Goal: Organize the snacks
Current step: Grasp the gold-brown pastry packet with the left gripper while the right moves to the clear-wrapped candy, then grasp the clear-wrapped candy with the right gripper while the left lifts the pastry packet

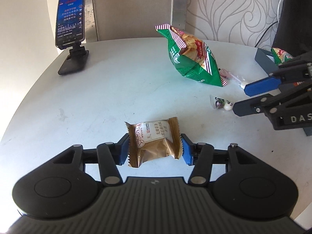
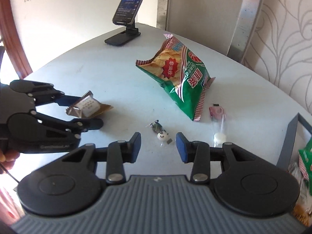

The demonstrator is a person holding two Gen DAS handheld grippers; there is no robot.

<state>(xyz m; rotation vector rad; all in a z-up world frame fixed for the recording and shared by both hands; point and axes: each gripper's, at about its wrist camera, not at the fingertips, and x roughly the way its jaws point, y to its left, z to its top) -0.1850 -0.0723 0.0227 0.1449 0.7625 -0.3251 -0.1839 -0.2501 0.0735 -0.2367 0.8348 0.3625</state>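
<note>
One green chip bag point(image 2: 306, 161) is already binned in the grey box point(image 2: 288, 136). The gold-wrapped pastry packet point(image 1: 154, 142) is clamped by the left gripper point(image 1: 155, 148); the right gripper point(image 2: 158, 148) is held apart over the small wrapped candy point(image 2: 160, 133). The large green chip bag point(image 2: 181, 80) and pink lollipop point(image 2: 217, 117) are left.

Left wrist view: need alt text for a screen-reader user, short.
The left gripper grips a brown wrapped pastry by its side edges over a pale round table. Beyond lie a green chip bag, small wrapped candies and a lit phone on a stand; the open right gripper enters from the right.
</note>
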